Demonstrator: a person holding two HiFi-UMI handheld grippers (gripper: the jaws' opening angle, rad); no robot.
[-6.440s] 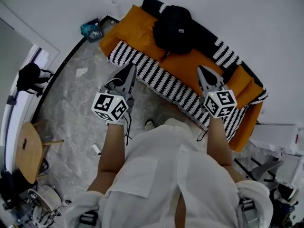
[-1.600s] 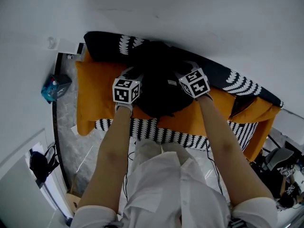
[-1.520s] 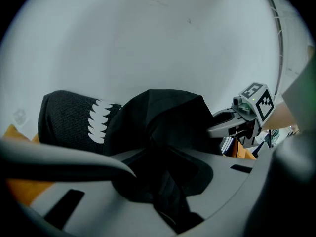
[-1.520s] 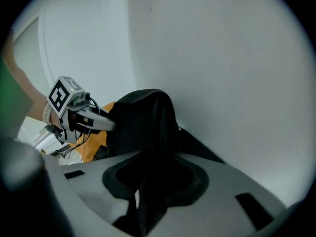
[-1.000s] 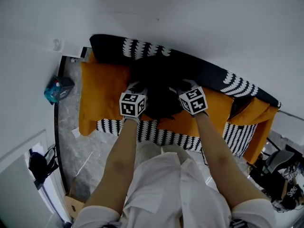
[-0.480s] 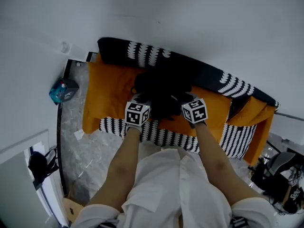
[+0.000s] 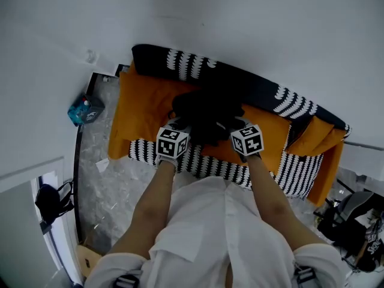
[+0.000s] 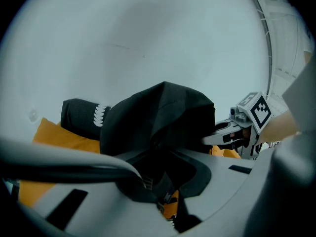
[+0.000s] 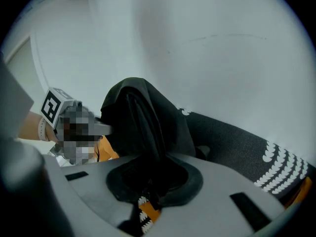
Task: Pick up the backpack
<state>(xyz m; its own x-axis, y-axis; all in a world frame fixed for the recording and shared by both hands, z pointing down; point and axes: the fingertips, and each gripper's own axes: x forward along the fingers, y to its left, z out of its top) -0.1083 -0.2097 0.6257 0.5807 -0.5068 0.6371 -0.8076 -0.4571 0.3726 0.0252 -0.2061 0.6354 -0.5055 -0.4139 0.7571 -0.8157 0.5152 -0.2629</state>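
The head view is looking steeply down from well above the sofa (image 7: pixel 144 101), while both gripper views are peering closely along their jaws, all sharing the black backpack (image 7: pixel 207 116).

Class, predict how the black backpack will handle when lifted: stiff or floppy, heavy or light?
Probably floppy: the backpack bunches into creased folds and a peak. Likely fairly light, as it looks slack and unfilled. It may sag and swing over the sofa.

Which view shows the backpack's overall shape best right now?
The left gripper view: the backpack stands out nearly whole against the pale wall. The right gripper view shows its narrower, folded side. The head view gives only a dark mass over the orange sofa.
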